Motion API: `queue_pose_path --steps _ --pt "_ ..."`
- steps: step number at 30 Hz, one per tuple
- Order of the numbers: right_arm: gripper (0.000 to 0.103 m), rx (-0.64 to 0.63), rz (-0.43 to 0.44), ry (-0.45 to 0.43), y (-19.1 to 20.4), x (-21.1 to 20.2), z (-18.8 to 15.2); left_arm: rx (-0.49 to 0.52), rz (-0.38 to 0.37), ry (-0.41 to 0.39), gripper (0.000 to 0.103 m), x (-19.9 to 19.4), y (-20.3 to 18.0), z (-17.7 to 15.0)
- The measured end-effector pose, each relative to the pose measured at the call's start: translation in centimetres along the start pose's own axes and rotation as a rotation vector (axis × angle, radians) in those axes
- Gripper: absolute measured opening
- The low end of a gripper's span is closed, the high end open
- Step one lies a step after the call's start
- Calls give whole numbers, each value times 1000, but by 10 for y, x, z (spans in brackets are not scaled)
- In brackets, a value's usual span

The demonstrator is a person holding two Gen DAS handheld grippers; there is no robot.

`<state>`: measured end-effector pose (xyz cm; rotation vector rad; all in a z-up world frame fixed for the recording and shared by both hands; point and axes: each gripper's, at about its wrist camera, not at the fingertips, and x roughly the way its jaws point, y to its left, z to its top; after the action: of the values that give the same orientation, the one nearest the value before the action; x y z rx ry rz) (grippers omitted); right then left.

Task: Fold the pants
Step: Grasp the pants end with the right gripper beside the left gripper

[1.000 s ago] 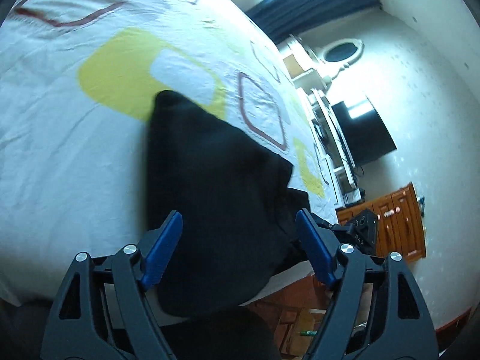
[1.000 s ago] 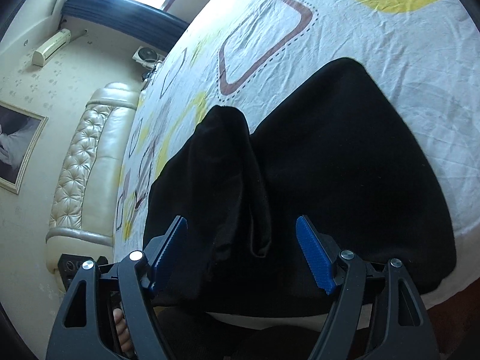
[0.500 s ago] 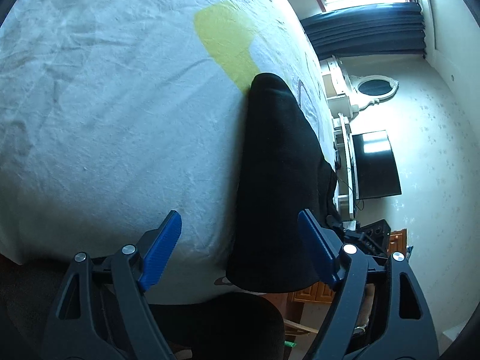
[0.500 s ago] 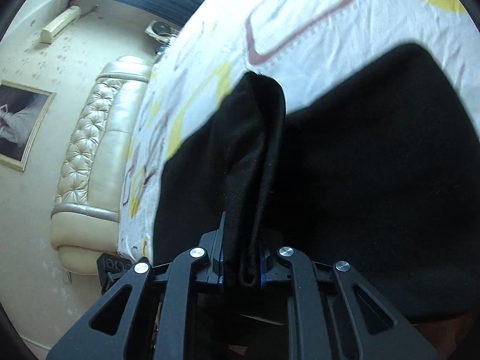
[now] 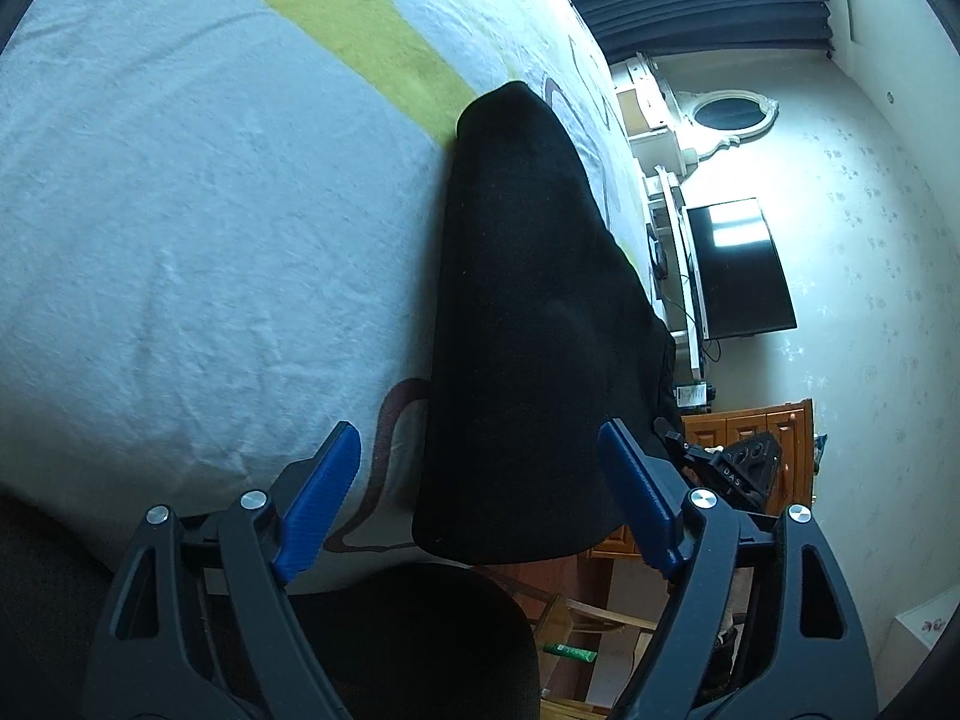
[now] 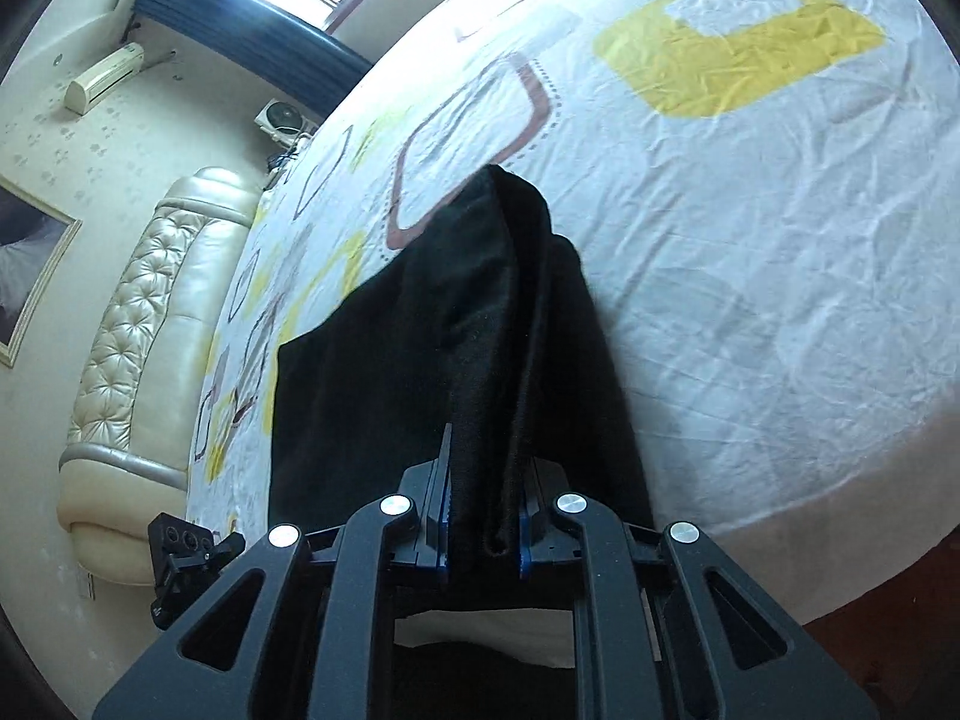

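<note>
black pants (image 6: 420, 360) pinched in right tool (image 6: 483, 516); left tool (image 5: 480, 480) spread wide, pads clear of cloth

A wide bed in a white sheet printed with yellow and brown rounded squares (image 6: 750, 192) is filling the near scene. A cream tufted leather headboard (image 6: 138, 360) is standing at left. Daylight is coming through a far window over dark blue curtains (image 5: 708, 0); a black flat television (image 5: 741, 270) is hanging at right.
</note>
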<state>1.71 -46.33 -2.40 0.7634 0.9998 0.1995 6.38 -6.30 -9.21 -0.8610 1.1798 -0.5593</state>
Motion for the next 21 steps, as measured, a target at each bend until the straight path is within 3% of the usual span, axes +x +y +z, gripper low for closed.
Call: queue_pose_path --steps 5,8,9,10,11,16,21 --pt "16 49 72 9 -31 1 4 4 12 21 82 13 2 -5" --pt "25 50 70 -2 -38 -15 4 13 -6 22 83 10 0 -4" --pt "42 54 66 -19 -42 -24 4 6 -20 21 83 8 1 -3" --pt "71 60 47 -42 -46 -32 3 -2 -36 15 84 6 3 -2" --pt "78 67 38 -75 -52 -40 1 -9 -51 8 84 4 6 -1" --pt "78 224 200 -50 -86 -30 -22 -30 -82 -1 86 7 12 -5" --pt "80 265 288 -13 -89 -7 -35 -18 -106 19 88 14 7 -11"
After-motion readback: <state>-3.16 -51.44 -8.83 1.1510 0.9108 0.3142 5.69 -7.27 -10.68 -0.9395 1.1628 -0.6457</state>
